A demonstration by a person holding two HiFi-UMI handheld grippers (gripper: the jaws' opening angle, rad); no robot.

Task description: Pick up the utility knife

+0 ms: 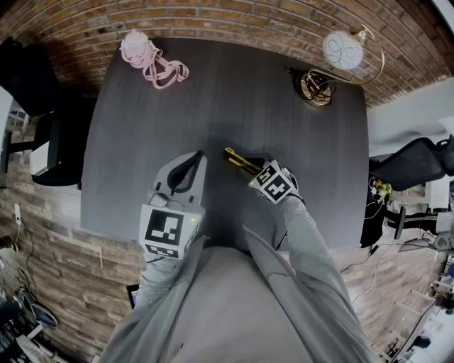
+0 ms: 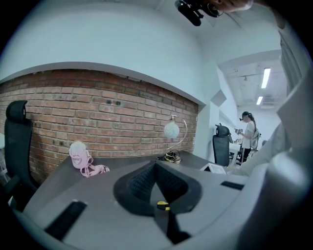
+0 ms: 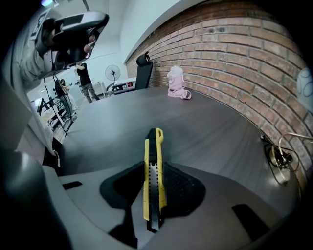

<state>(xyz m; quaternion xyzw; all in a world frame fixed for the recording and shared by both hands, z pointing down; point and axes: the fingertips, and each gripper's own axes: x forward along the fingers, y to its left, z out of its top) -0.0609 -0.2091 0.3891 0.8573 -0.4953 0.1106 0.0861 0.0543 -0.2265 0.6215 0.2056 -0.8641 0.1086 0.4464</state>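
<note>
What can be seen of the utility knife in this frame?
The utility knife is a long, slim cutter with a yellow, plastic-looking body, a black far end and a notched track down its middle. It lies lengthwise between the right gripper and its black ribbed fingers, which press on both sides. Its far end sticks out past them over the dark table. No extended blade shows. Whether it has left the tabletop cannot be told.

A dark grey table (image 1: 234, 106) stands against a red brick wall (image 1: 234, 18). A black office chair (image 1: 28, 67) sits at its left and a second chair (image 1: 415, 159) at its right. A globe lamp (image 1: 342, 49) stands on its far right corner. Strip lights (image 2: 265, 78) glow overhead beyond.
</note>
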